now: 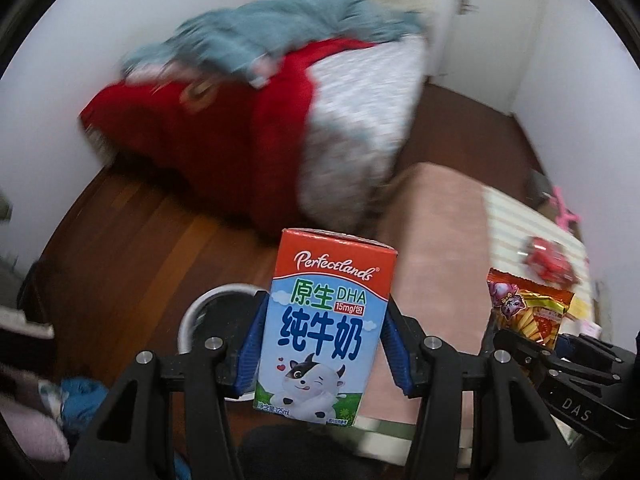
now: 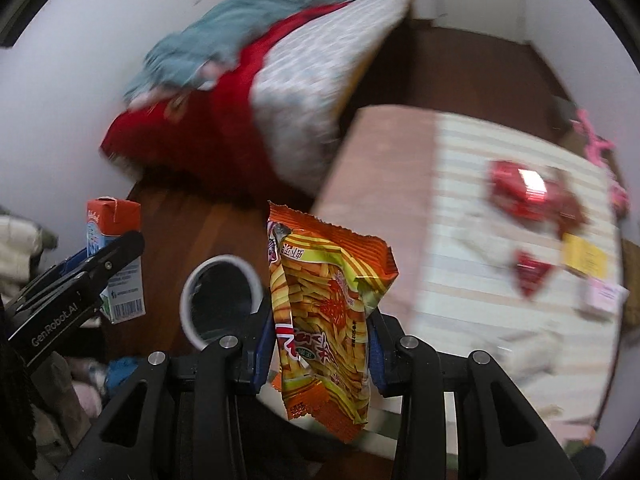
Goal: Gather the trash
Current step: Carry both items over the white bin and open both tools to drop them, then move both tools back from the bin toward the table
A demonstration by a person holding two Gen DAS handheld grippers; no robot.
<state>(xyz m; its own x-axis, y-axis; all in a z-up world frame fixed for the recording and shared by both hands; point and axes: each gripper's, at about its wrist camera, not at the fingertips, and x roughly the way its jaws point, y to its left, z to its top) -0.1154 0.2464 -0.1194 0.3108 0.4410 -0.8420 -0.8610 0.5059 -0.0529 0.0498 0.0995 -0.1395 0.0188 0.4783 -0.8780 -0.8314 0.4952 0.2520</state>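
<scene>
My left gripper is shut on a small milk carton, red on top and blue below, held upright above the floor. The carton also shows at the left of the right wrist view. My right gripper is shut on an orange snack bag with a fries print; the bag also shows in the left wrist view. A white-rimmed bin with a dark inside stands on the wooden floor, below and just left of both grippers, and shows in the left wrist view. Red wrappers lie on the striped cloth.
A low table with a pink and striped cloth is at the right, with a yellow card on it. A bed with red and teal bedding fills the back. Clothes lie on the floor at the left.
</scene>
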